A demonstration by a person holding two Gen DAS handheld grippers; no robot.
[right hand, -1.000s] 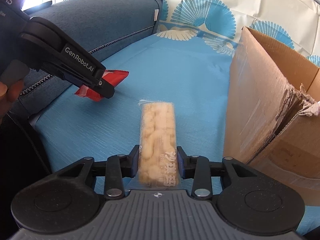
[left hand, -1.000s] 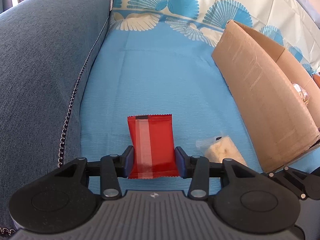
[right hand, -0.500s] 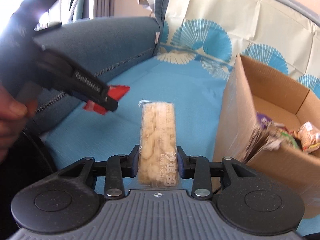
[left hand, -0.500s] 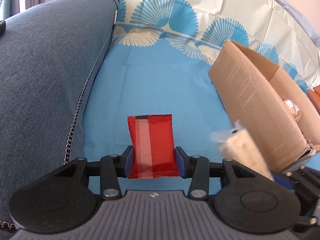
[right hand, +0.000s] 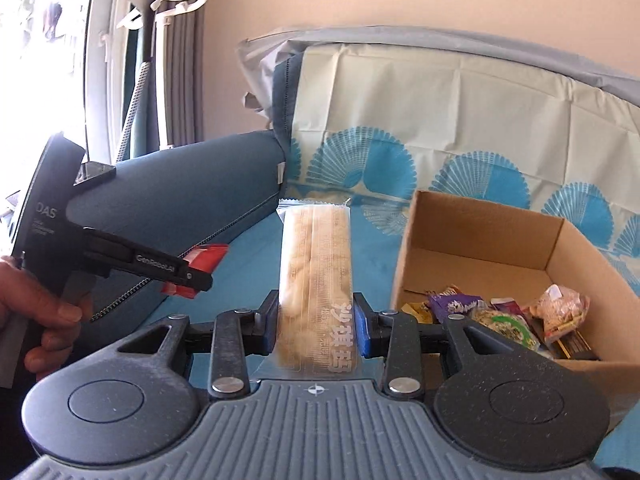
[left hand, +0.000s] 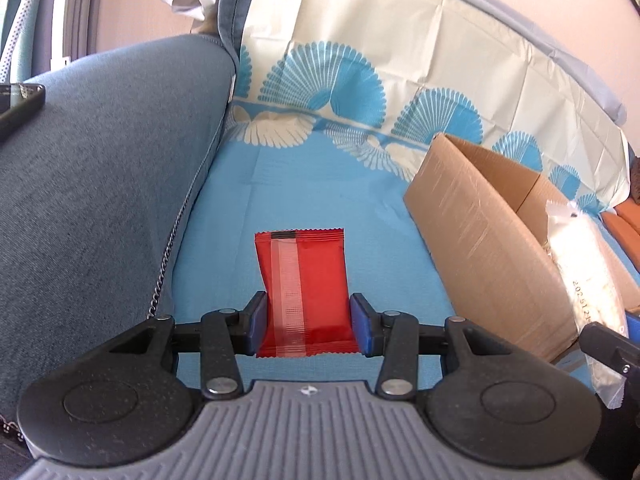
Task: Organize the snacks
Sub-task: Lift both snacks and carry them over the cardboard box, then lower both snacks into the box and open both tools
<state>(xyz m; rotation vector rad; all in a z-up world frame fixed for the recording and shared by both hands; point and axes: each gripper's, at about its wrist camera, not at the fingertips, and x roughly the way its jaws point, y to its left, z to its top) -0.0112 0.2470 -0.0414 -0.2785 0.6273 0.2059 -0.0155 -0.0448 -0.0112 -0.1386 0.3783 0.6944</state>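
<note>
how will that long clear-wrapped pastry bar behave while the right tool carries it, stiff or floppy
Probably fairly stiff: the pastry bar stands straight out from the right tool, clamped only near one end, with no sag. Its glossy clear wrapper may be slippery, so it could slide under a loose grip. The lumpy, crumbly-looking filling suggests it might crack if squeezed hard.
</note>
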